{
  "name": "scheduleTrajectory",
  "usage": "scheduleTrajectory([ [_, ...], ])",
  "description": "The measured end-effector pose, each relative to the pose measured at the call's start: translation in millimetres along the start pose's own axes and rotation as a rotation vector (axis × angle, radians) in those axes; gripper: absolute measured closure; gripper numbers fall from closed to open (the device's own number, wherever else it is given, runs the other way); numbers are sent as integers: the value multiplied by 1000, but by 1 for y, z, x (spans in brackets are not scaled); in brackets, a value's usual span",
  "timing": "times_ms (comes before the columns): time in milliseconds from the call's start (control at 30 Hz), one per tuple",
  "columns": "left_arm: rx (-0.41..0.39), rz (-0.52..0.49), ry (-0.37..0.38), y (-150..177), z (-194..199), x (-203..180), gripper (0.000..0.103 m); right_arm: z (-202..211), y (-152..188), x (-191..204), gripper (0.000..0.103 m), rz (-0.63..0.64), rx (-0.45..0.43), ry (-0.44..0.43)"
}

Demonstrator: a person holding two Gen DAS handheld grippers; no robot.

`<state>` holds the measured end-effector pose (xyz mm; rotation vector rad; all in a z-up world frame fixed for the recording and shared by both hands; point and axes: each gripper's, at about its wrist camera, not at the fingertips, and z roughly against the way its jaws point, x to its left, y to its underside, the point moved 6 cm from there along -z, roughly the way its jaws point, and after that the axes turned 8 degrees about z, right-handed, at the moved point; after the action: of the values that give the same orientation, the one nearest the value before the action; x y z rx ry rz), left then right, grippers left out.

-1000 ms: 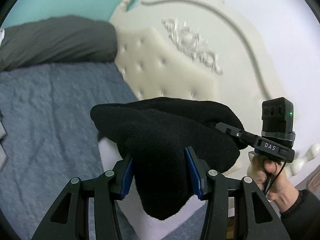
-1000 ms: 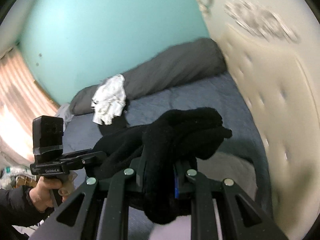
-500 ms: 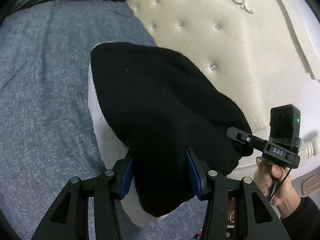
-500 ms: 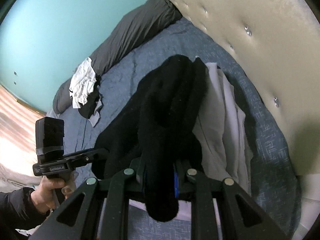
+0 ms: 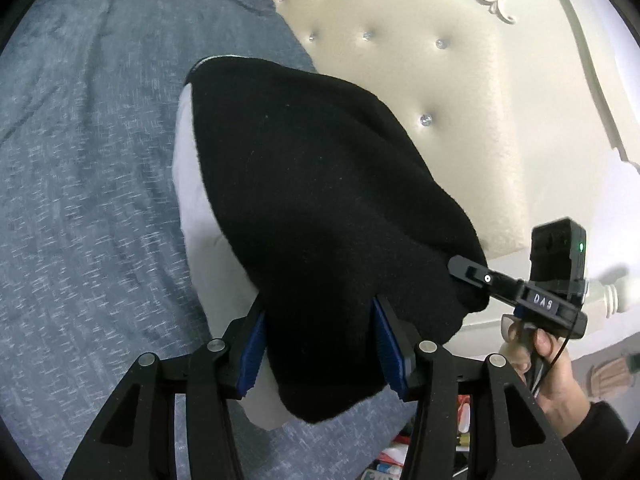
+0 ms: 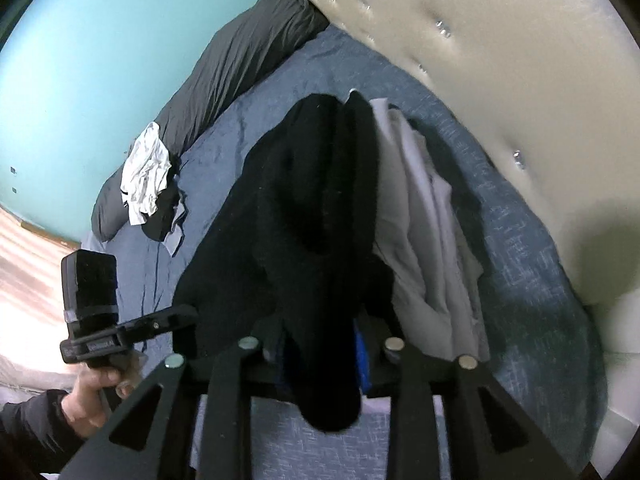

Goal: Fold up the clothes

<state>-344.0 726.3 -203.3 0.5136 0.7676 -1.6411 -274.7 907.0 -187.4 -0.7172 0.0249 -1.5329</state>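
A folded black fleece garment (image 5: 320, 208) hangs between both grippers above a stack of pale folded clothes (image 5: 200, 240) on the blue bed. My left gripper (image 5: 320, 344) is shut on one thick edge of it, blue pads pressed against the fabric. My right gripper (image 6: 320, 344) is shut on the other edge, its fingertips buried in black cloth (image 6: 312, 208). In the left wrist view the right gripper (image 5: 476, 276) enters from the right, held by a hand (image 5: 548, 364). The right wrist view shows the left gripper (image 6: 160, 322) at lower left, and the pale stack (image 6: 424, 216) beside the garment.
A cream tufted headboard (image 5: 420, 60) runs close along the right of the stack. A grey pillow (image 6: 240, 52) and a heap of unfolded white and dark clothes (image 6: 148, 172) lie further up the blue bedspread (image 5: 80, 160). A teal wall (image 6: 100, 40) stands behind.
Both grippers have tipped down and carried the black garment lower, over the pale stack by the headboard. Both remain closed on it throughout.
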Motion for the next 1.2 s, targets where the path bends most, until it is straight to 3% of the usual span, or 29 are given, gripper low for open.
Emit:
scheduleTrajectory([
  [133,-62,-39,-28,-7,31,-7,50,14,-7,-2,66,20,-27,81],
  [300,-61,-111,-56,-6,23,-18,50,46,-30,19,66,79,-173,188],
  [367,-60,-140,-68,-6,19,-23,50,56,-41,30,66,98,-234,197],
  [400,-60,-155,-73,-5,18,-25,50,54,-46,38,72,116,-240,174],
  [467,-59,-184,-85,-5,14,-30,50,39,-52,53,89,163,-211,127],
  [600,-57,-242,-107,-4,7,-39,50,-1,-47,51,99,200,-108,135],
  [867,-49,-337,-144,29,-7,-36,52,-47,-24,2,103,87,-13,187],
  [1067,-51,-348,-167,36,-17,-33,54,-58,-7,-15,103,37,-35,172],
  [1200,-57,-357,-183,37,-20,-32,54,-43,-15,-2,103,43,-80,133],
])
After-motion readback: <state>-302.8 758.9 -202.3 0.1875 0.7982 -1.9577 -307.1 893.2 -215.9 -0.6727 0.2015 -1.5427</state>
